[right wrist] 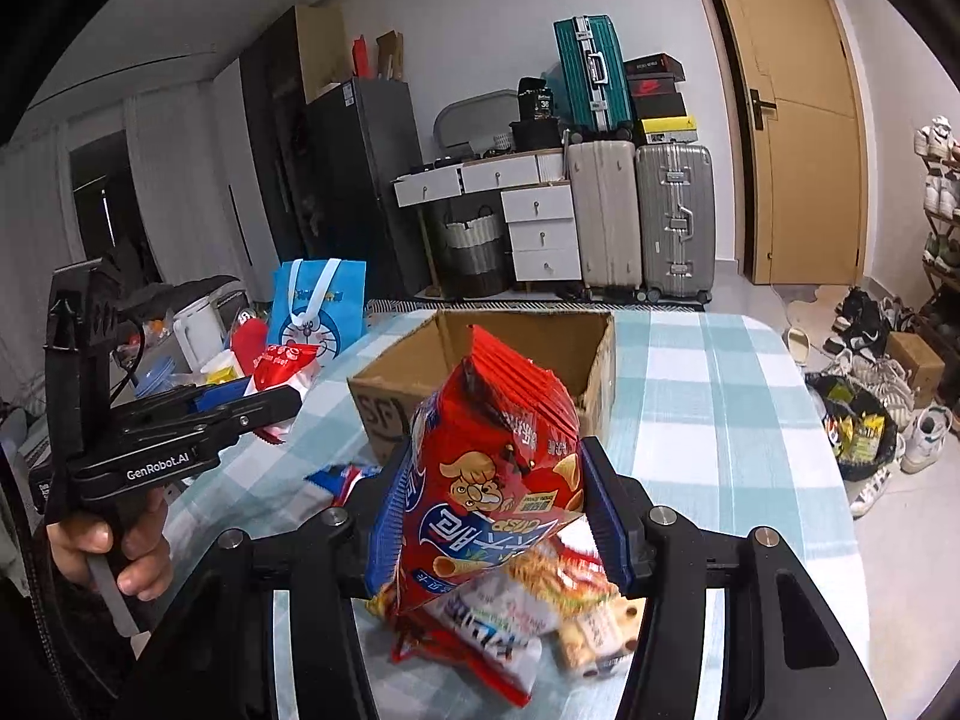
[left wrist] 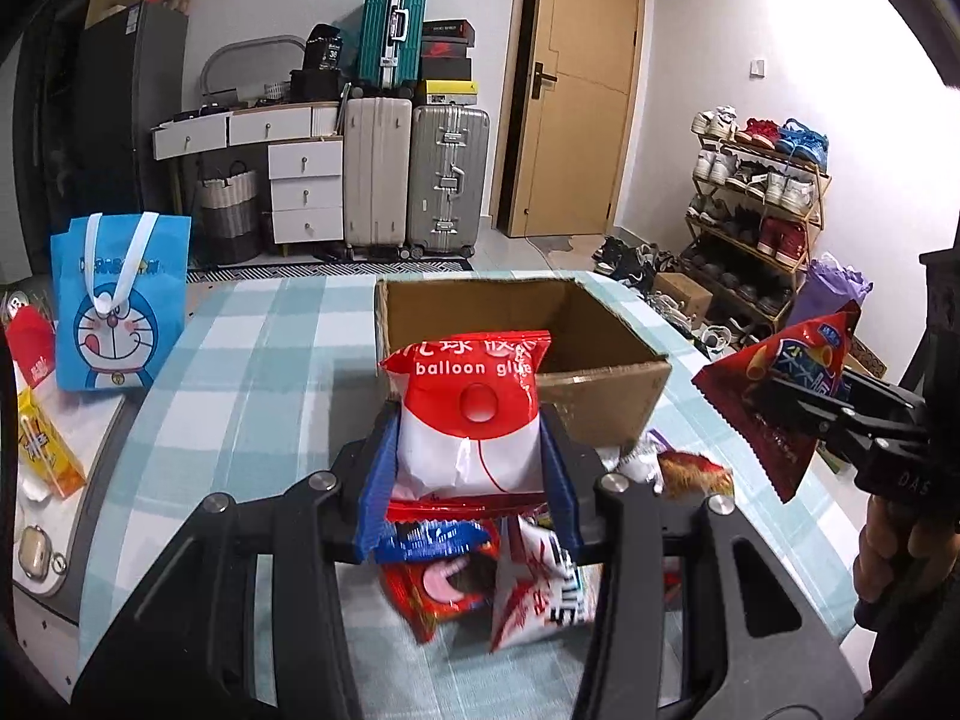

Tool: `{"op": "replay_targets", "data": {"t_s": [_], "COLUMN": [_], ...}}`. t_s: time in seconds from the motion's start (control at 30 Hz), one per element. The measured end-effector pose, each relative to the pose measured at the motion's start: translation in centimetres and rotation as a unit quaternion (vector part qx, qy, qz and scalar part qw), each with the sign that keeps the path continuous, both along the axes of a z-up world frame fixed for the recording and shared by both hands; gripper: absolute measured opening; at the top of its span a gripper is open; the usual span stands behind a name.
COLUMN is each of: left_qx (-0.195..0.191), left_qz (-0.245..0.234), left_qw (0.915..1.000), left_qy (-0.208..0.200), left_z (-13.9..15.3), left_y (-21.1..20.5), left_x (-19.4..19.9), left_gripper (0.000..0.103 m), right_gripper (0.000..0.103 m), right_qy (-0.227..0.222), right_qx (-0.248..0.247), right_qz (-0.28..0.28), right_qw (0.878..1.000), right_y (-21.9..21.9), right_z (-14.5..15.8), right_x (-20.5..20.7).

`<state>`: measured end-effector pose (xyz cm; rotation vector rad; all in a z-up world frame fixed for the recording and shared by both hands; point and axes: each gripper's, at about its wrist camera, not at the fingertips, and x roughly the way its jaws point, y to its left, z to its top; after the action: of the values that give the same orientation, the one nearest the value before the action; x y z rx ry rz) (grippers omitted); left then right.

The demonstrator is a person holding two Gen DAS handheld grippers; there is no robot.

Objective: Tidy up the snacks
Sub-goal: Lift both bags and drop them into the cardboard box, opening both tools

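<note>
The blue-padded fingers [left wrist: 384, 480] of the left gripper [left wrist: 471, 468] are clamped on the sides of a red and white packet [left wrist: 471, 414] printed "balloon glue", held upright above the table. The same gripper shows from the side in the right wrist view [right wrist: 264, 399], a hand [right wrist: 114, 546] wrapped round its handle. The right gripper [right wrist: 498, 516] has its blue pads [right wrist: 609, 516] pressed against a red crisp bag [right wrist: 492, 480] with a cartoon face, lifted and tilted; in the left wrist view that bag [left wrist: 780, 384] hangs from the gripper [left wrist: 804, 414] at the right edge of the frame. Beneath both held packs lies a loose heap of snack packets [left wrist: 480, 570] on the blue and white checked tablecloth [left wrist: 270, 360]. Just beyond the heap stands an open cardboard box [left wrist: 600, 384], its flaps up; no contents show in the part of its inside that is in view. To the left, near the table edge, a blue cartoon-cat gift bag [left wrist: 120, 312] stands upright, with a yellow carton [left wrist: 48, 450] nearer the camera. Behind the table are suitcases [left wrist: 414, 180], a white drawer unit [left wrist: 300, 192], a wooden door [left wrist: 576, 90] and a shoe rack [left wrist: 756, 204].
</note>
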<state>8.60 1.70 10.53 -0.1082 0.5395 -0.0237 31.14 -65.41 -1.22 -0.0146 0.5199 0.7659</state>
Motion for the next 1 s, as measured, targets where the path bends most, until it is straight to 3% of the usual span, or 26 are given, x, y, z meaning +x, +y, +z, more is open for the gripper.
{"op": "replay_targets", "data": {"t_s": [0.43,1.0], "left_qx": [0.014,0.005], "left_qz": [0.003,0.004], "left_qw": [0.9999,0.9997], "left_qy": [-0.001,0.025], "left_z": [0.7,-1.7], "left_y": [-0.5,0.1], "left_x": [5.9,14.5], "left_gripper": [0.041,0.041], "right_gripper": [0.054,0.054], "right_qy": [0.006,0.040], "right_qx": [0.003,0.008], "right_qz": [-0.001,0.001], "right_qw": [1.000,0.999], "right_y": [2.7,6.3], "right_z": [0.5,-0.5], "right_x": [4.9,11.6]}}
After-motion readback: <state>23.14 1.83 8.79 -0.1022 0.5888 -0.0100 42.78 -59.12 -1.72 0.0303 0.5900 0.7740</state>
